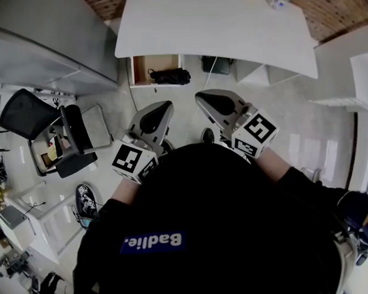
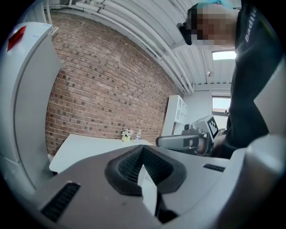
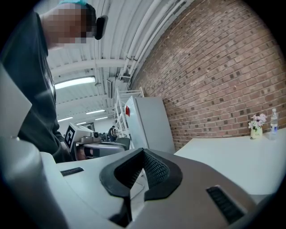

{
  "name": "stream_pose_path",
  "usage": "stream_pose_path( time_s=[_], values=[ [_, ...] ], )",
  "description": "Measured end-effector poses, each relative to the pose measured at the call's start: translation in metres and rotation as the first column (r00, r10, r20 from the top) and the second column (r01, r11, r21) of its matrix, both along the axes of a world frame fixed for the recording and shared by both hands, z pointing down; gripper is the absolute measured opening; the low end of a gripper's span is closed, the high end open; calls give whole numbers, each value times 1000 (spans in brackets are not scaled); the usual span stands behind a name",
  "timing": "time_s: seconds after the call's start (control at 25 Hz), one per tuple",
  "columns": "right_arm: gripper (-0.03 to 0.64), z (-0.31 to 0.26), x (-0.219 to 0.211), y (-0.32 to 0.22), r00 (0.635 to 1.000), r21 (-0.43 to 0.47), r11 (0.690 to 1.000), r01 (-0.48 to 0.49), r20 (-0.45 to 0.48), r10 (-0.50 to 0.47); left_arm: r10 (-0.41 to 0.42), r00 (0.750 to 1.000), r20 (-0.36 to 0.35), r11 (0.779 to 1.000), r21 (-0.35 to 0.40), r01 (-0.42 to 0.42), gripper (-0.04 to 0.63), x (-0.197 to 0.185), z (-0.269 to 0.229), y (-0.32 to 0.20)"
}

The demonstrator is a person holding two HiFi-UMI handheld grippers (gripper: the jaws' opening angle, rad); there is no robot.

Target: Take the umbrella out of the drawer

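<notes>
In the head view a wooden drawer point(image 1: 146, 65) stands pulled open under the near edge of the white table point(image 1: 216, 25). A black folded umbrella point(image 1: 169, 76) lies inside it. My left gripper point(image 1: 164, 106) and right gripper point(image 1: 200, 97) are held side by side in front of my chest, below the drawer and apart from it. Both point toward the table. The left gripper point(image 2: 143, 151) is shut with nothing between its pads, and so is the right gripper point(image 3: 144, 154). Each gripper view shows the other gripper beside it and the tabletop beyond, but not the drawer.
A black office chair point(image 1: 26, 113) stands at the left and a black bag point(image 1: 217, 65) sits under the table. A small flower pot point(image 3: 255, 127) and a bottle point(image 3: 274, 120) stand on the table's far side by the brick wall point(image 2: 103, 85). White shelving point(image 1: 253, 71) is at the right.
</notes>
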State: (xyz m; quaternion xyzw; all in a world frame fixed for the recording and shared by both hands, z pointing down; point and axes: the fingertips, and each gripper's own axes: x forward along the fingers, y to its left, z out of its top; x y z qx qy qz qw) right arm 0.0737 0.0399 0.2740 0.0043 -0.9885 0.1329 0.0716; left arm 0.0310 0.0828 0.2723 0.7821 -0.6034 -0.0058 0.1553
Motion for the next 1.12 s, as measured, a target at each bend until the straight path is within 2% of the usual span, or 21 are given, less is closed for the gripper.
stream_pose_path(
  time_s=[0.24, 0.44, 0.56, 0.84, 0.96, 1.12],
  values=[
    [26, 1, 10, -32, 999, -19, 999, 36, 23, -35, -62, 998, 17, 998, -20, 62, 0, 1, 6, -27],
    [26, 6, 20, -53, 997, -21, 997, 73, 39, -72, -117, 990, 83, 992, -29, 120, 0, -5, 20, -47],
    [26, 10, 20, -64, 997, -31, 997, 67, 41, -66, -117, 986, 120, 992, -37, 122, 0, -11, 29, -56],
    [26, 19, -7, -67, 1000, -33, 999, 18, 19, -17, -24, 986, 168, 993, -109, 43, 0, -51, 77, -73],
    [26, 19, -24, -67, 999, -31, 999, -35, -6, 35, 57, 981, 186, 989, -147, -29, 1, -70, 100, -79],
    [26, 20, -49, -70, 991, -17, 992, -125, -47, 124, 178, 966, 188, 969, -202, -140, 0, -93, 133, -84]
  ],
)
